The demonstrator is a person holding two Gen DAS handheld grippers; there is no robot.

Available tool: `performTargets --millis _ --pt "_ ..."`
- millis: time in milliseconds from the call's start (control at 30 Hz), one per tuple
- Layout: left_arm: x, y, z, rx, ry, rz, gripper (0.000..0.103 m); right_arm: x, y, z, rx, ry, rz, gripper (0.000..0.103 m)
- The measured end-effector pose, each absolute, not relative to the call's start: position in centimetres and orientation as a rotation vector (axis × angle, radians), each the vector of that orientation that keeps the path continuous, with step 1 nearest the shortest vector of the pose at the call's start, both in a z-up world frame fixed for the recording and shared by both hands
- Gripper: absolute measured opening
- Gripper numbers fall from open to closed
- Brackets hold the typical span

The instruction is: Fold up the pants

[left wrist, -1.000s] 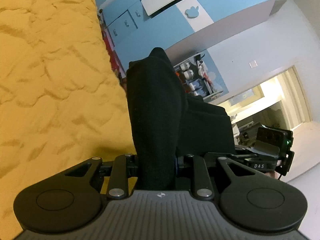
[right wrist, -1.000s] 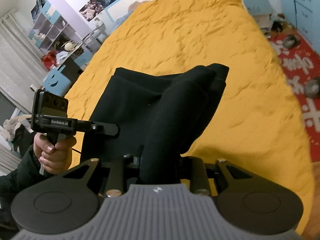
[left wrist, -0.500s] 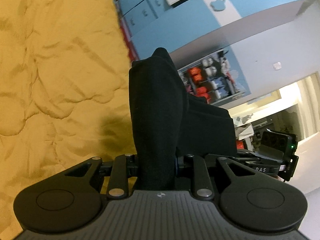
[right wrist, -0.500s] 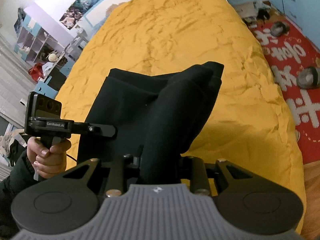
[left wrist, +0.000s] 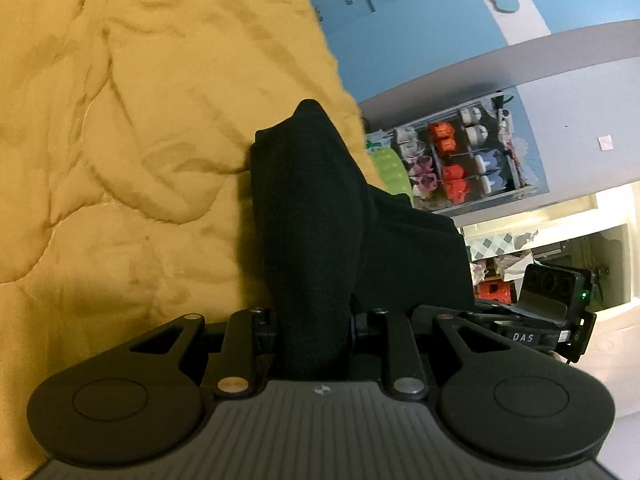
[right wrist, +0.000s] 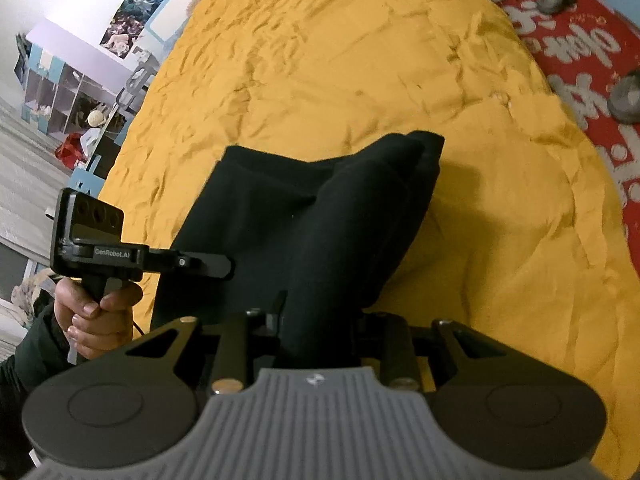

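The left tool [left wrist: 314, 332] is pinching a thick bunch of the black pants [left wrist: 308, 232], which rise straight out from between its pressed-in fingers. The right tool [right wrist: 320, 328] likewise clamps a gathered fold of the pants [right wrist: 320, 224]. In the right wrist view the left tool [right wrist: 208, 265] shows from the side, gripping the cloth's left edge, with the person's left hand [right wrist: 94, 316] wrapped around its handle. In the left wrist view the right tool [left wrist: 536, 328] appears at the far right edge of the cloth. The pants hang stretched between the two tools above the yellow quilted bed [right wrist: 360, 60]. Beyond the bed lie a red rug [right wrist: 588, 52] and a blue wardrobe [left wrist: 420, 20].
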State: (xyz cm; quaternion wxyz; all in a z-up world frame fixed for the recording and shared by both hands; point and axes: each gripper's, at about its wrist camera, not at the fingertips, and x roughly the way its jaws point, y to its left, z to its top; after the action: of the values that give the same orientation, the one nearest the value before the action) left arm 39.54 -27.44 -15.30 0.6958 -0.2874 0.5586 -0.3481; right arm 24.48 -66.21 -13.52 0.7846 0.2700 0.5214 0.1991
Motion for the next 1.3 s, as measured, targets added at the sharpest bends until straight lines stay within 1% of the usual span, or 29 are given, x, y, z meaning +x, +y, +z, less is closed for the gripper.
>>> performTargets --millis 100,167,233,333,367,533,767,833,867,933,967,1000,1033,1067,1100,1200,1300 --pt "39.6 -26.7 -17.5 -0.7 1.274 -0.779 0.033 24.4 -66.8 -15.8 0.644 1.141 0.414 0.029" --pt "39.6 -26.1 -18.4 -0.746 1.28 -0.788 0.035 24.2 -67.1 -17.0 0.7 1.138 0.401 0.03" --pt "39.7 -25.7 -18.2 -0.761 1.288 -0.792 0.036 23.8 -67.3 -17.1 0.735 1.127 0.394 0.031" --pt "39.3 -25.0 -17.4 -0.769 1.3 -0.794 0.035 22.5 -67.5 -16.5 0.774 1.116 0.389 0.038" --pt "38.9 -24.6 -17.1 -0.762 1.294 -0.801 0.035 21.8 -67.5 -16.4 0.785 1.113 0.391 0.039" --pt "36.2 -23.0 -17.9 -0.788 1.311 -0.83 0.036 18.1 -67.8 -16.7 0.842 1.107 0.389 0.039" --pt "32.9 -21.9 -18.4 -0.798 1.283 -0.808 0.037 14.5 -67.2 -17.1 0.875 1.109 0.381 0.037" --pt "32.4 -21.8 -18.3 -0.779 1.278 -0.803 0.039 13.5 -67.0 -17.2 0.878 1.113 0.374 0.033" --pt "32.0 -21.7 -18.1 -0.748 1.272 -0.804 0.039 13.1 -67.0 -17.1 0.876 1.114 0.37 0.033" --pt "31.3 -21.7 -17.4 -0.667 1.259 -0.813 0.044 12.7 -66.7 -16.4 0.825 1.124 0.359 0.03" --pt "31.1 -21.6 -16.9 -0.633 1.259 -0.818 0.044 12.6 -66.4 -15.7 0.774 1.132 0.355 0.03" --pt "31.2 -21.5 -16.3 -0.596 1.262 -0.824 0.042 12.6 -66.2 -14.7 0.709 1.133 0.349 0.03" --pt "31.3 -21.3 -15.5 -0.566 1.259 -0.825 0.039 12.6 -65.9 -13.4 0.624 1.119 0.332 0.03" --pt "31.5 -21.4 -14.4 -0.537 1.242 -0.822 0.037 12.6 -65.7 -12.1 0.543 1.095 0.319 0.032" --pt "31.8 -21.1 -13.0 -0.502 1.198 -0.811 0.035 12.6 -65.4 -10.8 0.457 1.062 0.305 0.034" --pt "32.9 -20.9 -8.7 -0.396 1.023 -0.796 0.035 13.4 -63.8 -7.3 0.214 0.925 0.304 0.037" --pt "34.0 -22.4 -5.9 -0.361 0.907 -0.818 0.035 15.5 -62.8 -5.7 0.163 0.822 0.309 0.036"
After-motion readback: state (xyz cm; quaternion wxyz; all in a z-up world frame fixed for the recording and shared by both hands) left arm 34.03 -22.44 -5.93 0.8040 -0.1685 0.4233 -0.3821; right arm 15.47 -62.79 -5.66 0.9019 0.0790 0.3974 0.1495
